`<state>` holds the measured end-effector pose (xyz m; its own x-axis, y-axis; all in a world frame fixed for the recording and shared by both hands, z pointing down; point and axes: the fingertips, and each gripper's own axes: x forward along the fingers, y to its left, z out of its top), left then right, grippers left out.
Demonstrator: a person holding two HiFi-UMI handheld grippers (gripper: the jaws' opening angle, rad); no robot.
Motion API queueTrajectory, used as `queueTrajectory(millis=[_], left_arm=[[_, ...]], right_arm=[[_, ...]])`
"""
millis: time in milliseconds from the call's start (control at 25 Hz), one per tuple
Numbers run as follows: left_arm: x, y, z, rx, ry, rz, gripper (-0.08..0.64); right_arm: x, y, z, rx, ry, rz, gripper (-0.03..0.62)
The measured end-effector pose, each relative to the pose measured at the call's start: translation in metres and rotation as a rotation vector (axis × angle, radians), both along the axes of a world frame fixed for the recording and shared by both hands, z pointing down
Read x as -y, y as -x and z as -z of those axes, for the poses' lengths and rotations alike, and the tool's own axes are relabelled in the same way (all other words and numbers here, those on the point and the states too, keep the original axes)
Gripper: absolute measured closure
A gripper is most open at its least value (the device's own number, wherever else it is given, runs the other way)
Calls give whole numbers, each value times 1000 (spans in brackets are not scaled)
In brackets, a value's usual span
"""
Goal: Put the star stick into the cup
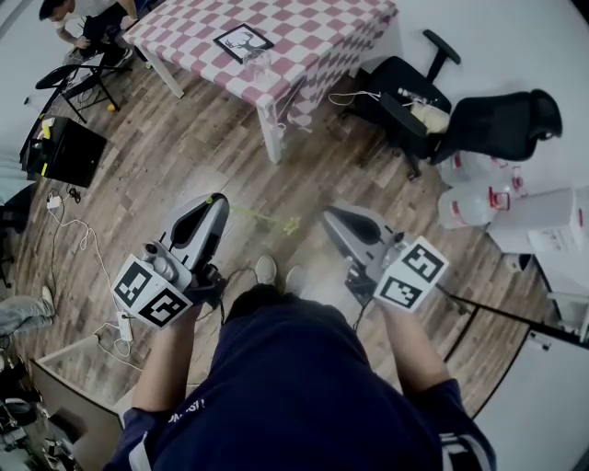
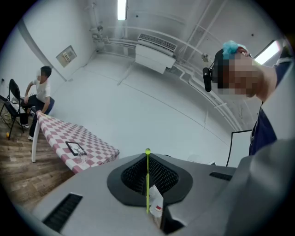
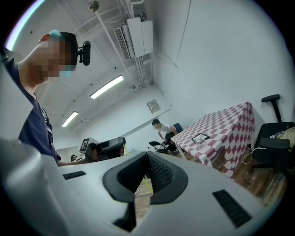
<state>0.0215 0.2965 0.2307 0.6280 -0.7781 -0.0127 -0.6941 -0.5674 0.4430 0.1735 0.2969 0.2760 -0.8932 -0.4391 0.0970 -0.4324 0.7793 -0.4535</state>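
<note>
My left gripper is shut on the thin yellow-green star stick. The stick juts sideways toward my right gripper, star end out. In the left gripper view the stick runs straight up between the closed jaws of the left gripper. The right gripper has its jaw tips together with nothing in them. A clear cup stands on the red-checked table, far ahead of both grippers. It also shows small in the left gripper view and the right gripper view.
A black-framed card lies beside the cup. Black office chairs and water bottles stand at the right. A black case and cables lie on the wooden floor at the left. A person sits at the table's far end.
</note>
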Motion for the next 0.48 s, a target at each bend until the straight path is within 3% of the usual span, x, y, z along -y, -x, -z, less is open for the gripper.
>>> queueTrajectory(millis=[480], left_arm=[[46,6,-9,-1,-12,2,526]], right_arm=[[44,-1,-12,-9,5,-1,576]])
